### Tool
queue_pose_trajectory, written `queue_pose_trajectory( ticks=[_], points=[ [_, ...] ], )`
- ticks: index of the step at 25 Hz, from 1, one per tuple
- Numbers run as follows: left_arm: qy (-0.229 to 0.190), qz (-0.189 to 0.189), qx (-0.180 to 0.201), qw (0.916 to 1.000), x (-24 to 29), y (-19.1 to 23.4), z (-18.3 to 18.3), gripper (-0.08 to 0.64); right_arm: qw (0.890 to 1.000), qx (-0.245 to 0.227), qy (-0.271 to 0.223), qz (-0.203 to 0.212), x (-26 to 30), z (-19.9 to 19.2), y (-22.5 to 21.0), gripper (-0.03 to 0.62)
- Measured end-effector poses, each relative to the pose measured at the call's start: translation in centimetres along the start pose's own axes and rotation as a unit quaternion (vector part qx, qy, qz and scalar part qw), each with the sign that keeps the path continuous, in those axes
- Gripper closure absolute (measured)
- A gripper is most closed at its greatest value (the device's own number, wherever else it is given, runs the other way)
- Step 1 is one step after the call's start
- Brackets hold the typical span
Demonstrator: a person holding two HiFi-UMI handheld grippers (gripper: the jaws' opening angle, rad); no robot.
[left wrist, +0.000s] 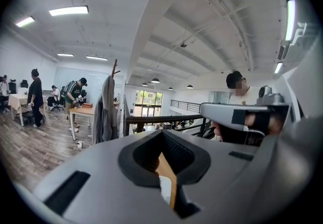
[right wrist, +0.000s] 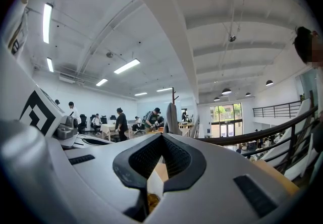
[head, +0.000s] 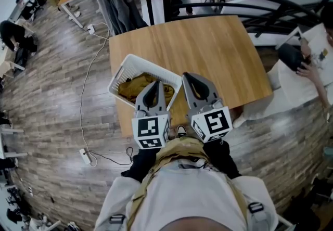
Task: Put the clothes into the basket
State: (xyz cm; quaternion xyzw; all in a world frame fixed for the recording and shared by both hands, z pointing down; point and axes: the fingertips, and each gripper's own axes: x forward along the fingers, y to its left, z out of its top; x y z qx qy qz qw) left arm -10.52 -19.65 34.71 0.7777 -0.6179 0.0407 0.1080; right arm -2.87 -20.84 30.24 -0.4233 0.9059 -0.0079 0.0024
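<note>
Evidently finished, the left gripper (head: 153,90) and right gripper (head: 194,85), both closed and empty, hover mid-frame over the white slotted plastic basket (head: 120,72) holding mustard-yellow clothes (head: 133,86).

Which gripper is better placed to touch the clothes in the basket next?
Left, probably. In the head view the left gripper ends over the basket and its clothes; the right gripper ends over bare table beside the basket. Both are shut and empty.
</note>
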Motion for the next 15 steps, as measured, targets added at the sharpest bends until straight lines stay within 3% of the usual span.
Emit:
queue_pose_trajectory(
  ticks=[15],
  points=[
    [-0.001,-0.016,-0.002,0.9999,0.2,0.26,0.1,0.56,1.0,-0.01,0.011,0.0,0.54,-0.34,0.73,0.572]
  ],
)
